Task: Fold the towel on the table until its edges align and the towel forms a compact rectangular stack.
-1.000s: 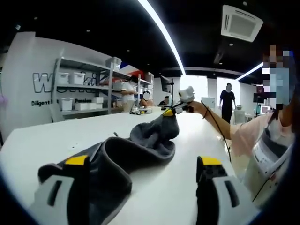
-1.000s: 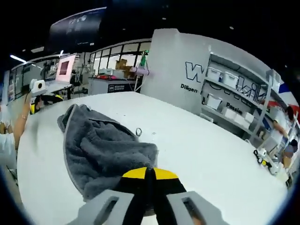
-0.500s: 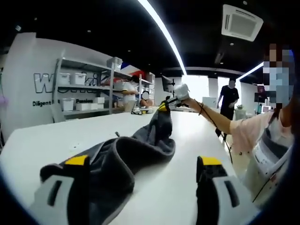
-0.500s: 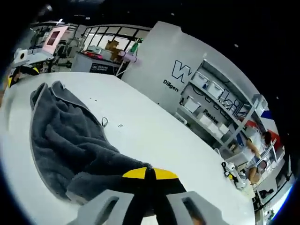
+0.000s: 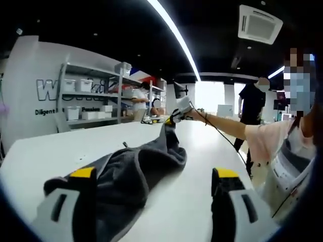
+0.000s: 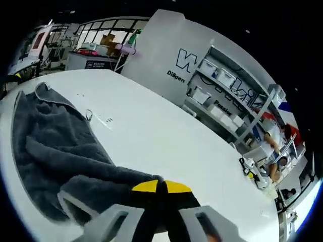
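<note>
A dark grey towel (image 5: pixel 133 171) lies crumpled on the white table (image 5: pixel 202 151). In the left gripper view my left gripper (image 5: pixel 154 174) stands open, and the towel's near end bunches against its left finger (image 5: pixel 75 199). The towel's far corner is lifted off the table, with my right gripper (image 5: pixel 175 116) shut on it at arm's length. In the right gripper view the right gripper (image 6: pixel 157 187) pinches that corner between closed jaws. From there the towel (image 6: pixel 48 136) trails away to the left across the table (image 6: pixel 166 136), its pale hem showing.
Shelves with white bins (image 5: pixel 81 96) line the wall beyond the table. A person in black (image 5: pixel 252 101) stands at the far end, and the person holding the grippers (image 5: pixel 287 151) is at the right. Small items (image 6: pixel 250 169) sit near the table's far edge.
My right gripper has carried the towel corner farther away and leftward in the left gripper view, stretching the towel longer and flatter. The person in black has come closer.
</note>
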`<action>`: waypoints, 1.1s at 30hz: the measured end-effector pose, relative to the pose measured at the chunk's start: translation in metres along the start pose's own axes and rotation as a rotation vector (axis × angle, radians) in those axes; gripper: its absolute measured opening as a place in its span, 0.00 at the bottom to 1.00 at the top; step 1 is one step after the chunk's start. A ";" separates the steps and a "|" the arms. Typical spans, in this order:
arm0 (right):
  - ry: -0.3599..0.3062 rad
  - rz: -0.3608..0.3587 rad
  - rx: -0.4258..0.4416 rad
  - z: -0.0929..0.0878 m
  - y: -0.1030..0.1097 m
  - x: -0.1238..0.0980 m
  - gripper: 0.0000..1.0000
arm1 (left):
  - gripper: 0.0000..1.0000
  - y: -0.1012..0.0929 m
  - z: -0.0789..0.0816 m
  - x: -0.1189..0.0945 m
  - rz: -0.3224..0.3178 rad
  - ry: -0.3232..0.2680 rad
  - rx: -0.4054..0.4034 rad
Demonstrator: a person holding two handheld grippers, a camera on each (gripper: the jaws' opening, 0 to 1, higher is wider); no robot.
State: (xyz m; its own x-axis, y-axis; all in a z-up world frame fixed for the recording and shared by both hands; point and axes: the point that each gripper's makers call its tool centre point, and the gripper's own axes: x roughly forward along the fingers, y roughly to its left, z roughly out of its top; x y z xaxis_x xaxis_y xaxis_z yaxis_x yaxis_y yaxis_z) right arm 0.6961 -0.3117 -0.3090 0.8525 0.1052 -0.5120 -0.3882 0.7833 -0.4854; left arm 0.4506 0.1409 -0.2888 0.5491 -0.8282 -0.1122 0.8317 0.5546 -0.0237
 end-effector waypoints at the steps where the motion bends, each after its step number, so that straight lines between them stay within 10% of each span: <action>1: 0.012 -0.028 -0.016 -0.002 -0.006 0.004 0.02 | 0.99 0.000 0.000 0.000 0.001 0.000 0.001; 11: 0.151 -0.136 -0.264 -0.027 -0.009 0.059 0.02 | 0.99 -0.002 -0.002 0.000 0.001 0.012 0.011; 33: 0.237 -0.210 -0.266 -0.077 -0.010 0.097 0.03 | 0.99 -0.011 -0.008 0.004 -0.016 0.039 0.029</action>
State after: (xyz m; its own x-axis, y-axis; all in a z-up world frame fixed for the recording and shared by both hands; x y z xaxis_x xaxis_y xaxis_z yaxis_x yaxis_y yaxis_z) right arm 0.7554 -0.3569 -0.4084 0.8306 -0.2082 -0.5165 -0.3179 0.5842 -0.7467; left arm 0.4431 0.1323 -0.2967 0.5322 -0.8330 -0.1512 0.8429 0.5380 0.0028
